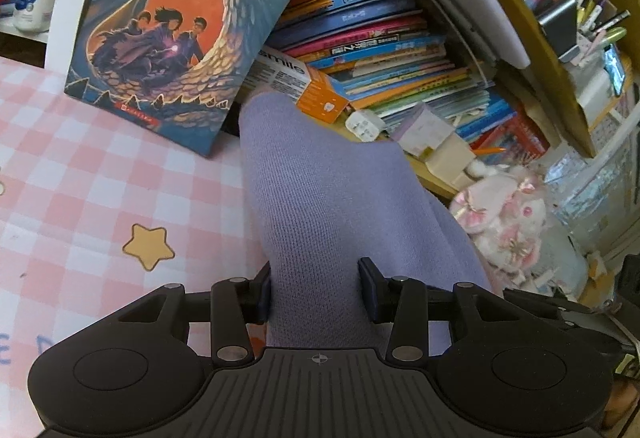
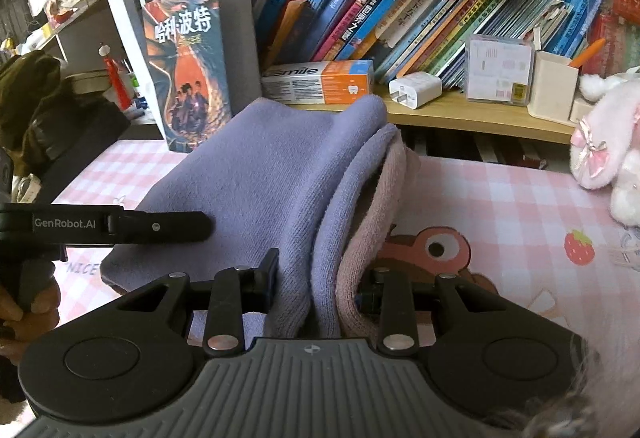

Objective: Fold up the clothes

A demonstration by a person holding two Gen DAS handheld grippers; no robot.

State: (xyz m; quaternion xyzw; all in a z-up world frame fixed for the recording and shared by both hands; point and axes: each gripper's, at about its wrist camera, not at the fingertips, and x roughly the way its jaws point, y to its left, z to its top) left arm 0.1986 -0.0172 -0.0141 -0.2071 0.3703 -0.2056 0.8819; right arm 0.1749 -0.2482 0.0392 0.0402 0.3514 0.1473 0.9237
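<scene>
Purple garment doubled over, lifted off checked mat; my left tongs and right tongs both clench it. Fold underway, not laid flat.

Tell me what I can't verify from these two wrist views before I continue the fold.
- Left wrist view: whether the left claw pinches the purple cloth; fabric fills the gap.
- Right wrist view: the right claw contact; folds cover its right finger.
- Right wrist view: the pink layer is mostly tucked under purple.
- Both views: the cloth's near end is hidden behind claw bodies.
</scene>
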